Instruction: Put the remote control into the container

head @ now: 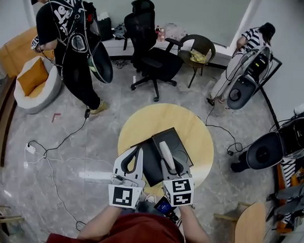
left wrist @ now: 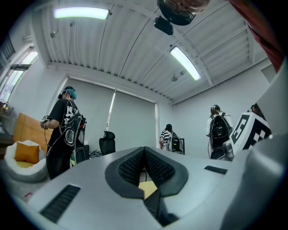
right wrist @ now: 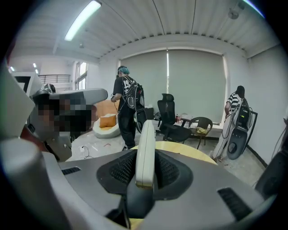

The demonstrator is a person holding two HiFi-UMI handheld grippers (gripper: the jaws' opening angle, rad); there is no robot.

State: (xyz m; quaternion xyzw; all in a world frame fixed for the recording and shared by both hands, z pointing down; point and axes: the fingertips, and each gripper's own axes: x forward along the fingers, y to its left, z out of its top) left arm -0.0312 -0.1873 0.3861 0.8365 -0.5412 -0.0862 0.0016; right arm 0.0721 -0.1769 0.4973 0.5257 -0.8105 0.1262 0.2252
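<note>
Over the black, open-topped box container (head: 177, 140) on the round pale wooden table (head: 203, 140), the right gripper (head: 170, 166) clenched a long pale grey remote control (head: 166, 153) edgewise between its pads. The left gripper (head: 135, 153) hung just beside, jaws pressed together, empty.

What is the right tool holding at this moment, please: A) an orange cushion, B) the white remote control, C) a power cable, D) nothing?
B: the right gripper view shows the white remote control clamped in the right tool.
</note>
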